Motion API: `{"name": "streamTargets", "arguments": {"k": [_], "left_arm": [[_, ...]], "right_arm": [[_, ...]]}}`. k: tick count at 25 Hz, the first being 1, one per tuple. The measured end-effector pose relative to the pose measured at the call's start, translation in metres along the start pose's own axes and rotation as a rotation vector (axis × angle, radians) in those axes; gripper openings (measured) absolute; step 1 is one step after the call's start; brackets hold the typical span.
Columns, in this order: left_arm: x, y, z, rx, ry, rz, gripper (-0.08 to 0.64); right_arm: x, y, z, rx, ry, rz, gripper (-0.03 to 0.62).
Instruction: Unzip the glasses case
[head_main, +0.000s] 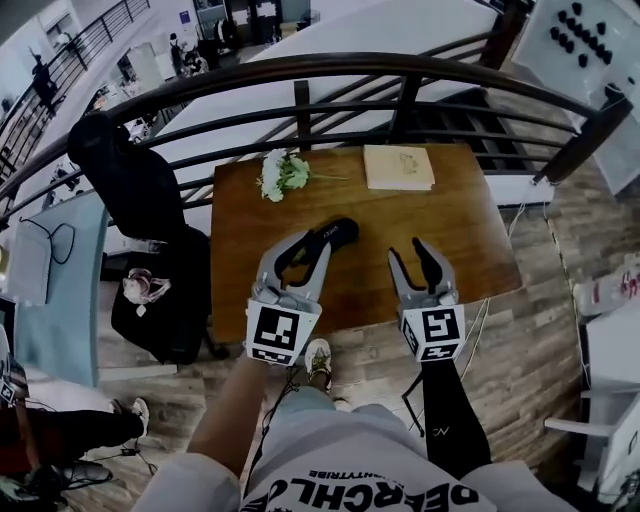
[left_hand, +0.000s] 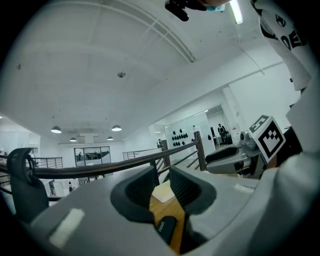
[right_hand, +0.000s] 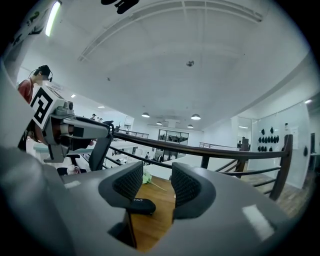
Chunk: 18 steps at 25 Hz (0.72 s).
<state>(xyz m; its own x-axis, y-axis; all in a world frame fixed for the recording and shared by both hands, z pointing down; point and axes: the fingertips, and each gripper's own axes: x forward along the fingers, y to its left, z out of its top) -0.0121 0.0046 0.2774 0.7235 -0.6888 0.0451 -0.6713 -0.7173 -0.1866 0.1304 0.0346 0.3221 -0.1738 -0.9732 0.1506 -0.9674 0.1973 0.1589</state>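
Observation:
A black glasses case (head_main: 340, 233) lies on the wooden table (head_main: 460, 230), slanting toward the far right. My left gripper (head_main: 312, 246) hovers over the case's near end with its jaws open and nothing between them. In the left gripper view the case (left_hand: 167, 227) shows low down between the open jaws of the left gripper (left_hand: 162, 186). My right gripper (head_main: 407, 250) stands open to the right of the case, apart from it. In the right gripper view the case (right_hand: 137, 204) lies ahead and to the left of the right gripper (right_hand: 157, 186).
White flowers (head_main: 283, 172) and a pale book (head_main: 398, 167) rest at the table's far edge. A dark metal railing (head_main: 300, 105) curves behind the table. A black chair and a bag (head_main: 150, 290) stand at the left. The person's legs are below the near edge.

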Motion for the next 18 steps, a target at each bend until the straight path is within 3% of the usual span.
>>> {"name": "streamTargets", "arguments": {"k": [11, 18], "left_arm": [[0.059, 0.050, -0.031, -0.034, 0.030, -0.073, 0.091], [0.090, 0.052, -0.059, -0.050, 0.061, -0.124, 0.091]], "right_arm": [[0.070, -0.009, -0.008, -0.009, 0.065, -0.023, 0.210], [0.090, -0.015, -0.033, -0.008, 0.121, -0.029, 0.210]]}}
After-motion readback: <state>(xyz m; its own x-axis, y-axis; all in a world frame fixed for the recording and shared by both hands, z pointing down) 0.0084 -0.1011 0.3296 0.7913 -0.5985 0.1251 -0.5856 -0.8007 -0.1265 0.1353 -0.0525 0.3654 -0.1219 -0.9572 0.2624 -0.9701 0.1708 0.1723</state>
